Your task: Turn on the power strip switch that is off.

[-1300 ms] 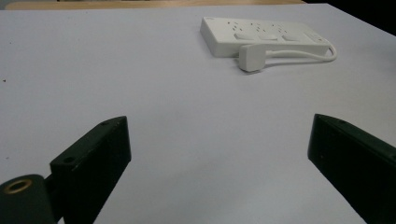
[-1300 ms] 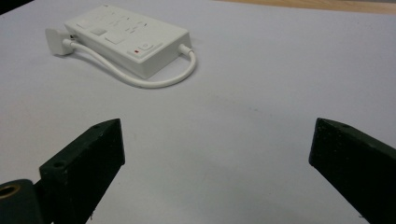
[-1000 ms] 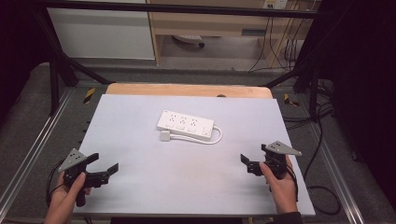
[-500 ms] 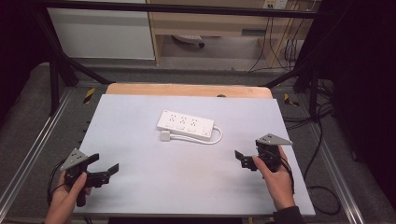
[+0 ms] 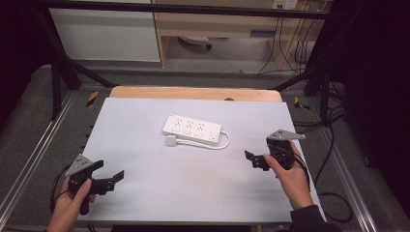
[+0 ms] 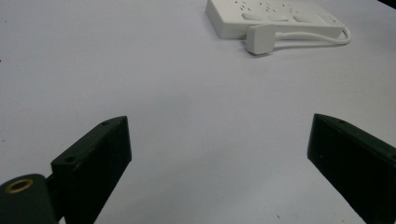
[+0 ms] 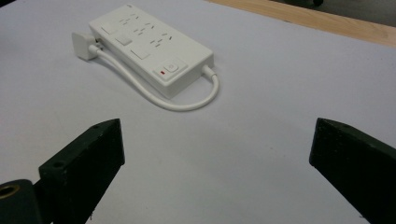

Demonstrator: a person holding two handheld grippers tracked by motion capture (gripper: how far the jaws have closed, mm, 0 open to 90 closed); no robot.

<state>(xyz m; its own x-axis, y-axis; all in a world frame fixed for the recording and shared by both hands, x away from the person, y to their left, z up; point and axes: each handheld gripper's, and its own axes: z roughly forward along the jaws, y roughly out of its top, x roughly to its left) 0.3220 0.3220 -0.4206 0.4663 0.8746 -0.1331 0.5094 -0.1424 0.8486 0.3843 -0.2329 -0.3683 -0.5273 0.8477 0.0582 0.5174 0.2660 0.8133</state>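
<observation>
Two grippers sit over the white table [image 5: 145, 145], both with jaws spread wide and holding nothing. The left gripper [image 5: 107, 180] is near the front left corner; the right gripper [image 5: 256, 160] is toward the right edge. Between and beyond them lies a white power strip [image 5: 192, 129], its cord [image 7: 177, 103] looped back to the plug [image 6: 259, 38]. Any lettering on it is too small to read.

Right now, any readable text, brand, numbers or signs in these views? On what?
None readable.
Power strip: no legible brand or rating; only a small red mark beside its switch.
Plug: blank.
Table: no markings.
Yellow-black hazard tape beside the table: stripes, no words.
</observation>
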